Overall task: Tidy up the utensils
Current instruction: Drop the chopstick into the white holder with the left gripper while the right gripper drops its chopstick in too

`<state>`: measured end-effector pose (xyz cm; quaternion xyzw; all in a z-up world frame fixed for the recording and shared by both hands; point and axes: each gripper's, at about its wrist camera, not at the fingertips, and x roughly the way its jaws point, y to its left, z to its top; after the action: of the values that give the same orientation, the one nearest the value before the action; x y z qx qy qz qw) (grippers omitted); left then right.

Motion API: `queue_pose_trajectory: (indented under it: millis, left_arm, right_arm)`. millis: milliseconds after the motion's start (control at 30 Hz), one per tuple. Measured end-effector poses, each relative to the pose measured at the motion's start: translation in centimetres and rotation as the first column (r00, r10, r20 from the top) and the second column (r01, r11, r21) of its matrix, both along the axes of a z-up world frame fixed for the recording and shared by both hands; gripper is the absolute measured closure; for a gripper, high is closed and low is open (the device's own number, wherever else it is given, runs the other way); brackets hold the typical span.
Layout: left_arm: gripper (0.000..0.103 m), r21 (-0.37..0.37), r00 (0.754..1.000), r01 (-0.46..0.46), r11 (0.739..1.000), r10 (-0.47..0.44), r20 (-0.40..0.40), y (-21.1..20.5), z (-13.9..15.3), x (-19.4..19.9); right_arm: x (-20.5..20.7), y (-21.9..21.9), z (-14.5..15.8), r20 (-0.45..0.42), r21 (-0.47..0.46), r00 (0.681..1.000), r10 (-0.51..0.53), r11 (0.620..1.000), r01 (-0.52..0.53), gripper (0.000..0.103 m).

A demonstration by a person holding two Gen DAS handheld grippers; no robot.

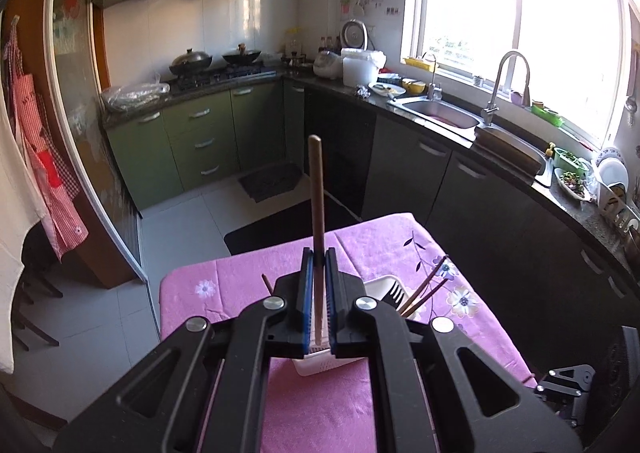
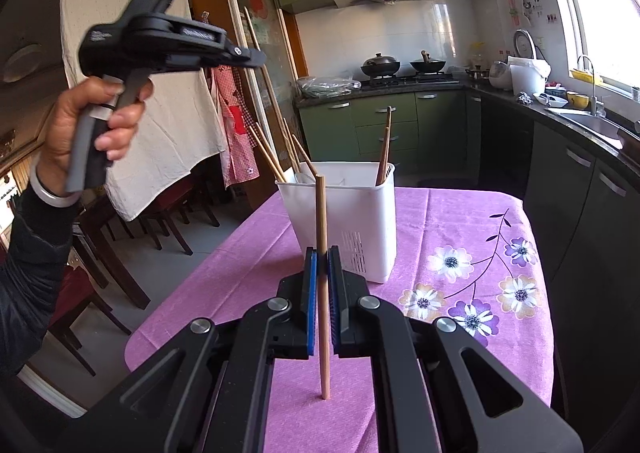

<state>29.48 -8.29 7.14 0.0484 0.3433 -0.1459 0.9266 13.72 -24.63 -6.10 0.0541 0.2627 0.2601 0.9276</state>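
Slim round wooden chopstick [image 2: 322, 285], upright.

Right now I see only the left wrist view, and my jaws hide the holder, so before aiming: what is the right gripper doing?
Observer: The right gripper is shut on a pale wooden chopstick, upright, in front of the white plastic utensil holder.
Operator: Is the holder upright?
Observer: Yes, it stands upright on the purple floral tablecloth.
Operator: What's hidden inside?
Observer: Several pale chopsticks lean out of its left end, seen from the right wrist.
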Motion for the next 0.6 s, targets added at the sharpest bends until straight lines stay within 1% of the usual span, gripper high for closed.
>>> queue_pose_trajectory:
  millis: [133,167,200,233,267,300,333,367,400,433,467,500,533,567,600]
  left_arm:
    - [0.096,0.006,0.999,-0.004,1.0,0.004,-0.045,0.3,-2.5,0.9]
    - [0.092,0.008,0.999,-0.004,1.0,0.004,-0.05,0.4,-3.0,0.8]
    - [0.084,0.01,0.999,-0.002,1.0,0.003,-0.048,0.6,-3.3,0.6]
    - [0.079,0.007,0.999,-0.002,1.0,0.002,-0.042,0.8,-3.5,0.3]
    - [0.069,0.002,0.999,-0.004,1.0,0.004,-0.033,0.9,-3.6,0.0]
    - [0.06,-0.011,1.0,-0.006,1.0,0.006,-0.017,1.4,-3.6,-0.8]
    - [0.055,-0.022,1.0,-0.007,1.0,0.007,-0.001,1.6,-3.6,-1.5]
    - [0.046,-0.032,1.0,-0.009,0.999,0.01,0.019,1.9,-3.5,-2.3]
    - [0.04,-0.035,0.998,-0.02,0.999,0.022,0.054,2.4,-3.5,-3.7]
    - [0.038,-0.03,0.995,-0.034,0.999,0.036,0.089,2.8,-3.4,-4.9]
    - [0.033,-0.025,0.992,-0.048,0.999,0.05,0.115,3.0,-3.4,-6.0]
    - [0.024,-0.016,0.984,-0.082,0.996,0.084,0.16,3.5,-3.6,-7.9]
    - [0.017,-0.01,0.979,-0.097,0.995,0.097,0.179,3.7,-3.8,-8.9]
    - [0.006,-0.004,0.974,-0.112,0.994,0.11,0.199,4.0,-4.1,-10.0]
    - [0.007,0.002,0.966,-0.129,0.992,0.125,0.225,4.3,-4.6,-11.6]
  right_arm:
    - [0.0,-0.1,-0.1,-0.002,0.004,1.0,-0.002,1.0,0.002,0.097]
    - [0.0,-0.1,0.0,-0.003,0.005,1.0,-0.002,1.0,0.002,0.097]
    - [0.0,-0.1,0.0,-0.003,0.005,1.0,-0.002,1.0,0.002,0.097]
    - [0.1,-0.1,0.0,-0.004,0.005,1.0,-0.002,1.0,0.002,0.097]
    - [0.1,-0.1,0.0,-0.005,0.006,1.0,-0.003,1.0,0.003,0.097]
    - [0.1,-0.1,0.0,-0.006,0.007,1.0,-0.003,1.0,0.003,0.097]
    - [0.2,-0.1,0.1,-0.007,0.008,1.0,-0.002,1.0,0.002,0.097]
    - [0.3,0.0,0.2,-0.009,0.011,1.0,0.002,1.0,-0.002,0.097]
    - [0.3,0.0,0.3,-0.009,0.015,1.0,0.003,1.0,-0.003,0.097]
    - [0.4,-0.1,0.5,-0.008,0.018,1.0,0.003,1.0,-0.003,0.097]
    - [0.5,-0.1,0.9,0.0,0.021,1.0,0.001,1.0,-0.001,0.097]
    - [0.7,-0.1,1.4,0.008,0.024,1.0,-0.002,1.0,0.001,0.097]
    - [0.8,-0.2,2.0,0.02,0.028,1.0,-0.003,1.0,0.002,0.097]
    - [0.9,-0.2,2.5,0.03,0.031,1.0,-0.001,1.0,0.0,0.097]
    - [1.0,-0.2,3.3,0.045,0.034,0.999,-0.001,0.999,-0.001,0.097]
